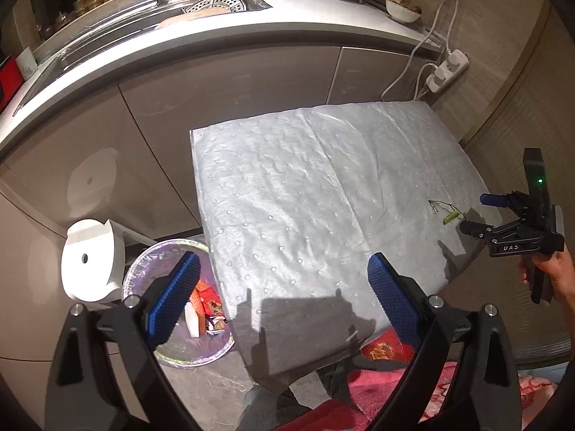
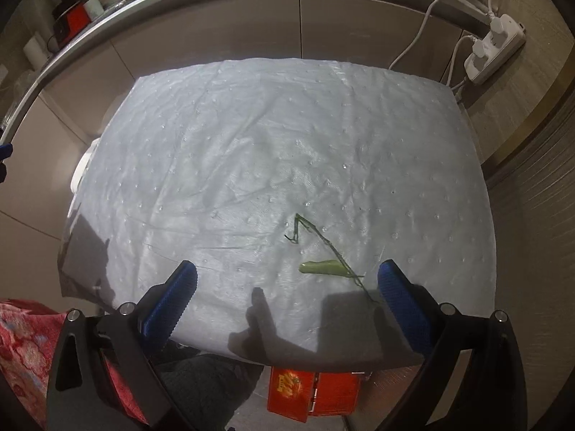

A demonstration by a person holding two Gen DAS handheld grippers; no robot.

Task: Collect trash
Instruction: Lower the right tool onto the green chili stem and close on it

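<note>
A green vegetable scrap with thin wiry stems point(image 2: 325, 267) lies alone on the white dimpled table cover point(image 2: 251, 143), near the table's front edge and toward its right side; the right gripper point(image 2: 287, 301) hangs over that edge with its blue pads spread wide and nothing between them, the scrap just ahead of its right finger point(image 2: 402, 305). At the table's left side the left gripper point(image 1: 284, 294) is likewise spread and empty, above the lined trash bin point(image 1: 143, 273) on the floor, where red wrappers and a white scrap point(image 1: 205, 309) already sit; a white paper roll point(image 1: 90, 262) stands just beside the bin.

The risk, by the look of it, lies in the scrap's shape; the thin stems trail toward the front edge, and pads closing on them alone could let the thicker green piece dangle or drop; a close made too low might pinch the loose cover and drag it off the table; a carry to the bin crosses the whole front edge, so a weak pinch could shed the scrap onto the floor, where a red carton point(image 2: 312, 395) lies under the table.
</note>
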